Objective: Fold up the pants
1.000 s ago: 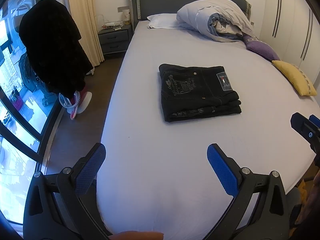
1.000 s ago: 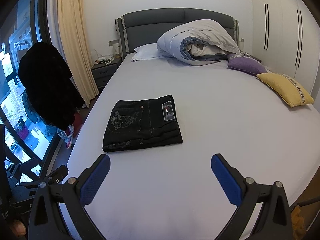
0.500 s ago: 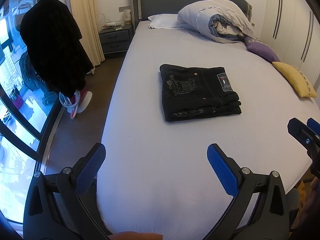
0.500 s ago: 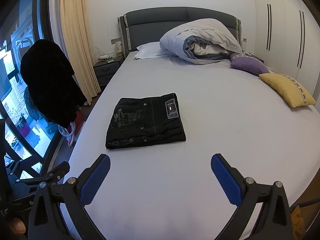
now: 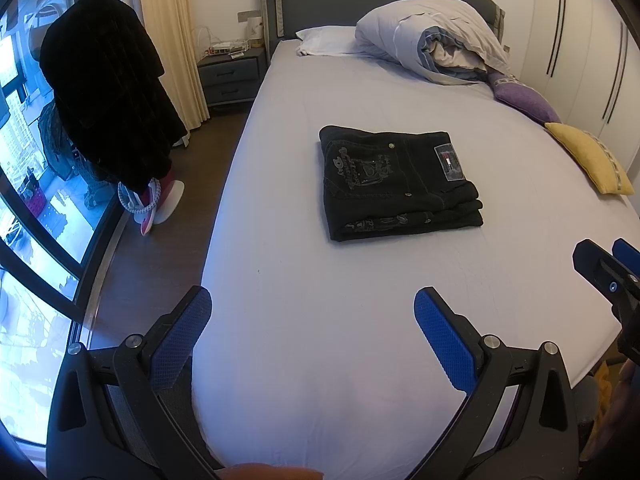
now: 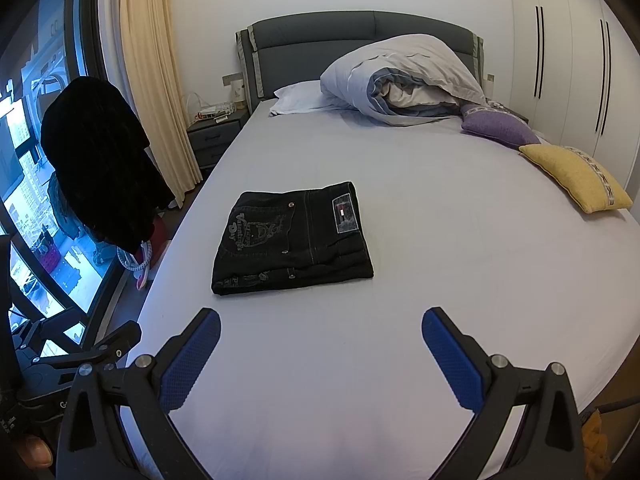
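Black jeans (image 5: 396, 182) lie folded into a flat rectangle on the pale sheet of the bed (image 5: 320, 280), back pocket and label patch facing up. They also show in the right wrist view (image 6: 290, 238). My left gripper (image 5: 312, 308) is open and empty, held above the bed's near end, well short of the jeans. My right gripper (image 6: 320, 328) is open and empty, also short of the jeans. The right gripper's fingers (image 5: 604, 272) show at the right edge of the left wrist view.
A bundled duvet (image 6: 404, 76) and white pillow (image 6: 298, 98) lie at the headboard. Purple (image 6: 496, 126) and yellow cushions (image 6: 576, 178) lie at the right edge. A black garment (image 5: 104, 88) hangs by the window at left, near a nightstand (image 5: 232, 76).
Both grippers have drifted slightly back and up; the jeans lie still. Both stay open.
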`<state>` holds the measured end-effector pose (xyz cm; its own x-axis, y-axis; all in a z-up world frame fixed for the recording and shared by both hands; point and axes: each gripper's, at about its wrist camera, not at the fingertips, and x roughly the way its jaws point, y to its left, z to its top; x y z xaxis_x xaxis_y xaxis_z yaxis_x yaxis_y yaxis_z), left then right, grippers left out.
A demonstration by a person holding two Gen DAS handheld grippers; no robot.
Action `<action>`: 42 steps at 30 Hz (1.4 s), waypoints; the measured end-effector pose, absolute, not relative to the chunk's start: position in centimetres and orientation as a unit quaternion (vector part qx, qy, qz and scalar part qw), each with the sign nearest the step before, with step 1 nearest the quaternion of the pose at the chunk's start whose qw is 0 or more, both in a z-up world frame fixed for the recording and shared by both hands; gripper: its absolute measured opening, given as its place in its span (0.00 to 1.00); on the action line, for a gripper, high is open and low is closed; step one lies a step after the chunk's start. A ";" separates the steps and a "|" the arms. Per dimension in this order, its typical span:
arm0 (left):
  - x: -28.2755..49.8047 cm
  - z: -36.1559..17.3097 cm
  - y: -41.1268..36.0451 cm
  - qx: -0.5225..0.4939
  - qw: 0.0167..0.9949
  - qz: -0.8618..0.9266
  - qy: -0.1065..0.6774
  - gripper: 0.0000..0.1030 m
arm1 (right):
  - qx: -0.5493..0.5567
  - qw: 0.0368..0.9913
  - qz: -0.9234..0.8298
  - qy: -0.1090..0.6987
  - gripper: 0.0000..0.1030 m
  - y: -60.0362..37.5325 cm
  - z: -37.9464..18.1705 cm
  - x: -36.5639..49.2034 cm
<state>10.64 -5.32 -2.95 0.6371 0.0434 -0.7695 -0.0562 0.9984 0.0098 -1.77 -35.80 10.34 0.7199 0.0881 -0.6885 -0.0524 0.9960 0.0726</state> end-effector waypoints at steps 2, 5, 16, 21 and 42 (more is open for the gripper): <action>10.6 -3.0 -5.3 -0.007 0.905 0.028 0.425 1.00 | 0.024 0.927 0.038 0.373 1.00 -35.8 10.2 -1.8; 10.6 -3.0 -5.3 -0.007 0.905 0.028 0.425 1.00 | 0.024 0.927 0.039 0.373 1.00 -35.8 10.1 -1.9; 10.6 -2.9 -5.3 -0.007 0.905 0.028 0.425 1.00 | 0.024 0.926 0.038 0.374 1.00 -35.7 10.0 -2.0; 10.6 -2.9 -5.3 -0.008 0.904 0.028 0.426 1.00 | 0.024 0.926 0.040 0.375 1.00 -35.7 9.6 -2.2; 10.2 -3.3 -5.3 -0.010 0.904 0.027 0.427 1.00 | 0.025 0.925 0.042 0.378 1.00 -35.7 9.0 -2.5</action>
<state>10.16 -5.26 -3.35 0.6338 0.0396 -0.7725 -0.0563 0.9984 0.0049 -2.52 -35.66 9.02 0.7113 0.0968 -0.6961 -0.0597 0.9952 0.0774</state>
